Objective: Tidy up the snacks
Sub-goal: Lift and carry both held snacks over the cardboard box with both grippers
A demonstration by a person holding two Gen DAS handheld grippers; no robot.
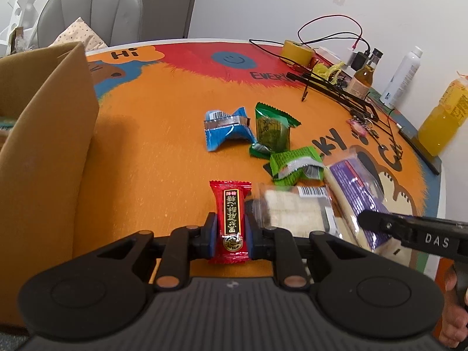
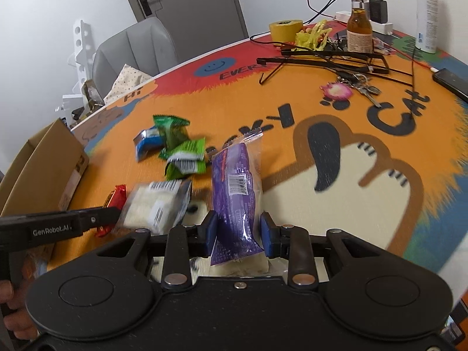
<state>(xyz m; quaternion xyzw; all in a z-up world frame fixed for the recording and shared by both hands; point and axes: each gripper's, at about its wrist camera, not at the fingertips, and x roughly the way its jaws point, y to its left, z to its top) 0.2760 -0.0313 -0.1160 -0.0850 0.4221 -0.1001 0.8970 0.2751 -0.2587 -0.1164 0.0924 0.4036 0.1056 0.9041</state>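
My left gripper (image 1: 230,231) is shut on a red candy packet (image 1: 231,219) with gold lettering, low over the orange table mat (image 1: 152,152). My right gripper (image 2: 237,231) is shut on a long purple snack packet (image 2: 234,193). A clear packet of white wafers (image 1: 295,209) lies between them; it also shows in the right wrist view (image 2: 155,201). Farther off lie a blue packet (image 1: 226,127), a dark green packet (image 1: 272,128) and a light green packet (image 1: 295,165). The right gripper's arm shows in the left wrist view (image 1: 415,231).
An open cardboard box (image 1: 44,158) stands at the left, also in the right wrist view (image 2: 41,166). At the far right edge are a yellow tape roll (image 1: 295,51), cables, a black wire stand (image 1: 336,87), keys (image 2: 359,84), bottles (image 1: 362,76) and an orange juice bottle (image 1: 444,114). A grey chair (image 1: 93,8) stands behind.
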